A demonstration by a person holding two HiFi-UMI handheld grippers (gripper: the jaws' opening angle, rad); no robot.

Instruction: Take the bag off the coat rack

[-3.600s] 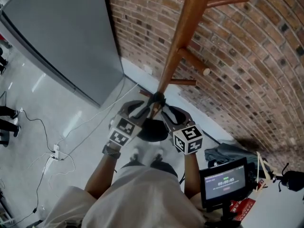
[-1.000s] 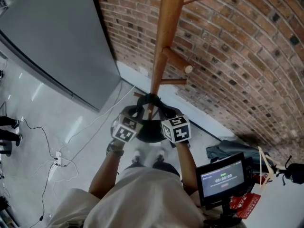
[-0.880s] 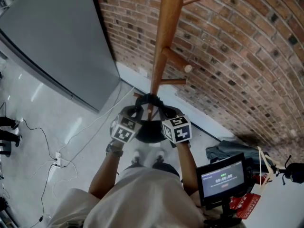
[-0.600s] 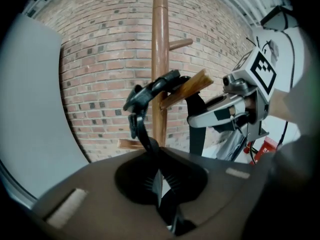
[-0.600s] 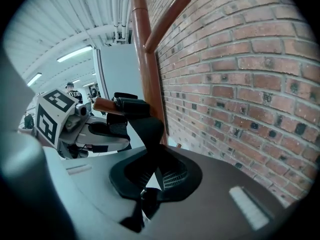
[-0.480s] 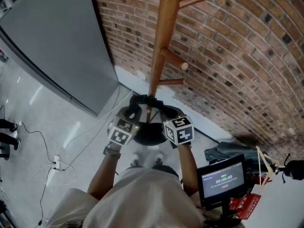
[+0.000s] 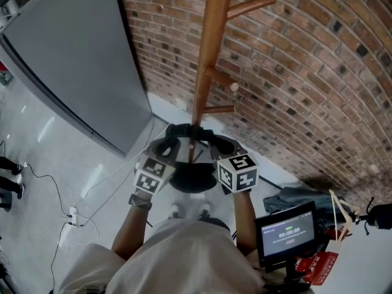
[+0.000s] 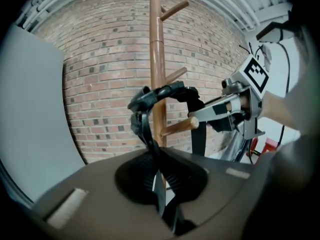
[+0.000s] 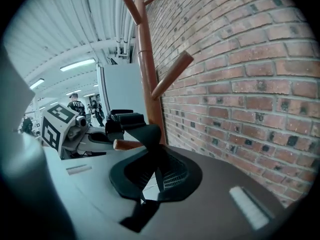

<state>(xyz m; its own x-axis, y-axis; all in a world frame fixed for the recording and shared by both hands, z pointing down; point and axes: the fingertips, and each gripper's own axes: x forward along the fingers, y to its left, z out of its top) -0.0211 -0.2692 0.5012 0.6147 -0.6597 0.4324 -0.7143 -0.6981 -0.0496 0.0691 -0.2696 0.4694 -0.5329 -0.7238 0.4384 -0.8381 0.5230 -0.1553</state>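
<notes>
The wooden coat rack (image 7: 208, 54) stands against the brick wall. A black bag (image 7: 193, 177) hangs in front of it, and its strap (image 7: 188, 130) loops over a low peg (image 8: 177, 126). My left gripper (image 7: 171, 144) is shut on the strap's left side, and the strap (image 8: 149, 139) runs up from its pads. On the strap's right side my right gripper (image 7: 213, 144) is shut too, with the strap (image 9: 150, 134) rising toward the peg (image 9: 127, 144). In the left gripper view the right gripper (image 8: 235, 106) shows beyond the peg. The rack's pole (image 9: 145, 59) fills the right gripper view.
A grey panel (image 7: 73, 60) leans along the wall at the left. Cables (image 7: 73, 213) trail over the pale floor. A small monitor (image 7: 288, 231) and a grey cloth (image 7: 300, 196) lie at the lower right. The brick wall (image 7: 294, 84) is close behind the rack.
Both grippers have risen together, still shut on the strap, and the strap loop has lifted with them at the low peg.
</notes>
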